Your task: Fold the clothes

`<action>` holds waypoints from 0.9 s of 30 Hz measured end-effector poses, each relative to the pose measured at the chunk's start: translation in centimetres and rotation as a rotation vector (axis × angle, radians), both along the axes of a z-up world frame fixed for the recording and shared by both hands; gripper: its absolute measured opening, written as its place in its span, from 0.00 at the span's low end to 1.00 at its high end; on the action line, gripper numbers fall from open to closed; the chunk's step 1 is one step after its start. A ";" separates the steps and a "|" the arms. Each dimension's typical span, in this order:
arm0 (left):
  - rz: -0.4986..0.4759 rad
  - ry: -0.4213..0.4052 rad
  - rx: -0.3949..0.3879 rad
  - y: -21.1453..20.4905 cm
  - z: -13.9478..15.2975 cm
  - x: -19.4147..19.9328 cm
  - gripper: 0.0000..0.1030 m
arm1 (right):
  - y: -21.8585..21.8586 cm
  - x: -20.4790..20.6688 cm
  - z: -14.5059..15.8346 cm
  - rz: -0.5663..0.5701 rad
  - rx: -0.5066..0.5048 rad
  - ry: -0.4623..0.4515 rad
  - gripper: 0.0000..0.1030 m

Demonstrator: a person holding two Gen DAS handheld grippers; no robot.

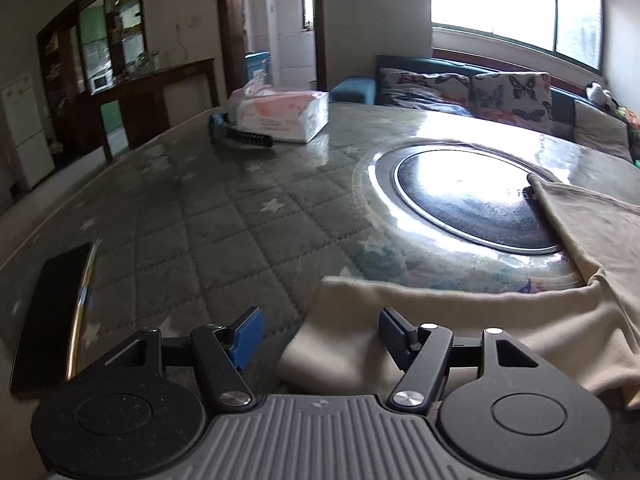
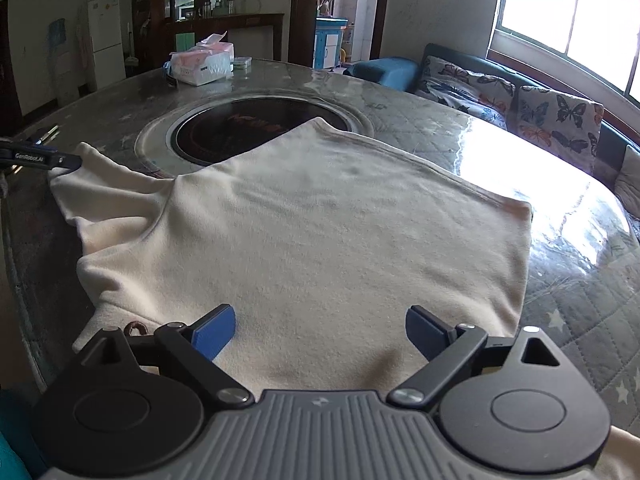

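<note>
A cream long-sleeved top (image 2: 320, 220) lies spread flat on the round table (image 1: 180, 220). One sleeve (image 2: 104, 184) reaches out to the left. My left gripper (image 1: 322, 338) hovers open over that sleeve's cuff (image 1: 340, 320), and the cloth lies under and between the blue pads without being pinched. One of its fingers (image 2: 66, 160) shows at the sleeve end in the right wrist view. My right gripper (image 2: 320, 332) stands wide open just above the top's near edge, beside a small brown loop (image 2: 136, 327), with nothing gripped.
A round dark hob (image 1: 472, 204) is set in the table's middle, partly under the top. A tissue pack (image 1: 280, 114) and a black comb (image 1: 248, 138) lie at the far side. A dark phone (image 1: 52, 312) rests near the left edge. A sofa with butterfly cushions (image 2: 556, 116) stands beyond.
</note>
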State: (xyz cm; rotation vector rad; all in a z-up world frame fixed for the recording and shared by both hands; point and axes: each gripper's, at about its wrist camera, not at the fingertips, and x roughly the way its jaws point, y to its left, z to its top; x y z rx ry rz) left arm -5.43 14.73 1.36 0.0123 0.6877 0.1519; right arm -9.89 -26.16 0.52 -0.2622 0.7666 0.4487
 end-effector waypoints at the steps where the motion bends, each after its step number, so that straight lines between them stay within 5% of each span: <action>1: -0.011 0.000 0.005 -0.1 0.0 0.4 0.64 | 0.0 0.0 0.0 0.001 -0.001 0.001 0.92; 3: -0.040 -0.003 0.014 -0.3 -0.1 1.1 0.59 | 0.1 0.2 -0.1 0.001 -0.001 0.004 0.92; 7: -0.125 -0.020 0.050 -1.1 -0.1 2.2 0.22 | 0.1 0.4 -0.2 0.000 0.000 0.012 0.95; 10: -0.144 -0.033 0.104 -1.9 -0.1 2.7 0.15 | 0.0 0.6 -0.3 -0.004 0.005 0.019 0.96; 20: -0.147 -0.044 0.240 -2.6 -0.8 4.7 0.20 | -0.2 1.0 -0.5 -0.013 0.017 0.037 0.99; 27: -0.092 -0.050 0.195 -2.1 0.8 4.3 0.35 | 0.2 0.5 0.0 -0.002 0.001 0.016 0.99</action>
